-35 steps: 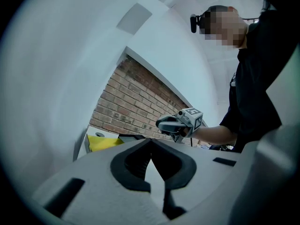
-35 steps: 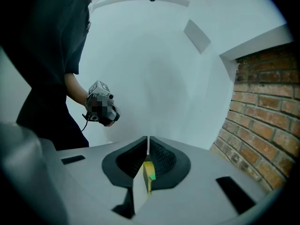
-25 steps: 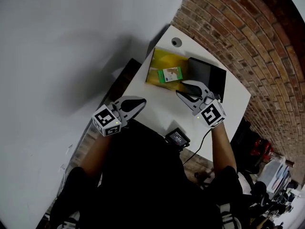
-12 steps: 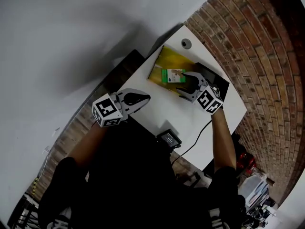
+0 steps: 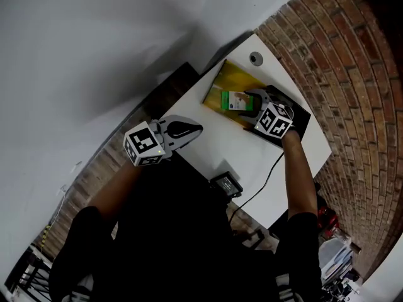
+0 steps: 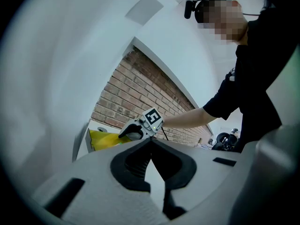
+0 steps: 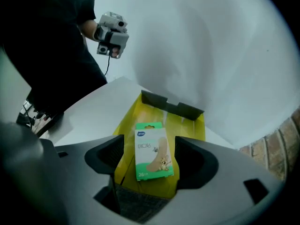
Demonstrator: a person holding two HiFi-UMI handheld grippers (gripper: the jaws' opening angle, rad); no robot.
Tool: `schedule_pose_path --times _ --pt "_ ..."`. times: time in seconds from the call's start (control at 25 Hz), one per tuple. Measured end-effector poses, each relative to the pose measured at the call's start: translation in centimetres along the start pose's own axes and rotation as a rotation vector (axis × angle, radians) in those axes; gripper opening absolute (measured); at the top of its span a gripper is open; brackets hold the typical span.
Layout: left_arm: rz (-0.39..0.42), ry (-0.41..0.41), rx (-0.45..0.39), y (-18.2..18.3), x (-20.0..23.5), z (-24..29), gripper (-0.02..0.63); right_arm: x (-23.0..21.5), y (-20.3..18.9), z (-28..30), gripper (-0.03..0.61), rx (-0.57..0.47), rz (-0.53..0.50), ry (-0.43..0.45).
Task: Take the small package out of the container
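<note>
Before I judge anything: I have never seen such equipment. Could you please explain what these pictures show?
A person holds a two-jaw gripper in each hand. One picture comes from a head camera looking down; the others from a camera on each gripper. On the white table lies a yellow container with a small package inside. The right gripper hovers over it; its jaws have just been opening and stand either side of the package, not pressing. The left gripper is shut and empty, away from the container.
</note>
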State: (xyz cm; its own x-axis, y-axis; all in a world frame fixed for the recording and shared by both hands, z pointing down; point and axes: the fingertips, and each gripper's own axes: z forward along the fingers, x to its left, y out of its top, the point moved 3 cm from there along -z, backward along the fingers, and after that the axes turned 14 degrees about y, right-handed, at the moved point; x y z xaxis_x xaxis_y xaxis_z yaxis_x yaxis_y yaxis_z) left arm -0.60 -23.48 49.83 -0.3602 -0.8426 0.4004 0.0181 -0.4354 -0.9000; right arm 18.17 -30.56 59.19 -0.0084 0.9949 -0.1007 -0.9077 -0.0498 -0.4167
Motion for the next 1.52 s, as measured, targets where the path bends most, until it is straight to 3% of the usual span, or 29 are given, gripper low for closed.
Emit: schedule_pose_path --times 0.48,1.12,1.52 --pt "0.01 -0.007 0.047 -1.9 -0.4 -0.2 0.014 -1.1 -2.1 3.8 0.375 0.151 -0.027 0.111" --pt "-0.02 0.0 0.058 -2.9 -0.4 -1.0 0.014 -1.8 -3.1 5.5 0.374 0.2 0.021 0.215" --pt "-0.03 0.004 0.056 -3.0 -0.6 -1.7 0.014 -1.5 -2.9 5.5 0.354 0.215 0.011 0.206"
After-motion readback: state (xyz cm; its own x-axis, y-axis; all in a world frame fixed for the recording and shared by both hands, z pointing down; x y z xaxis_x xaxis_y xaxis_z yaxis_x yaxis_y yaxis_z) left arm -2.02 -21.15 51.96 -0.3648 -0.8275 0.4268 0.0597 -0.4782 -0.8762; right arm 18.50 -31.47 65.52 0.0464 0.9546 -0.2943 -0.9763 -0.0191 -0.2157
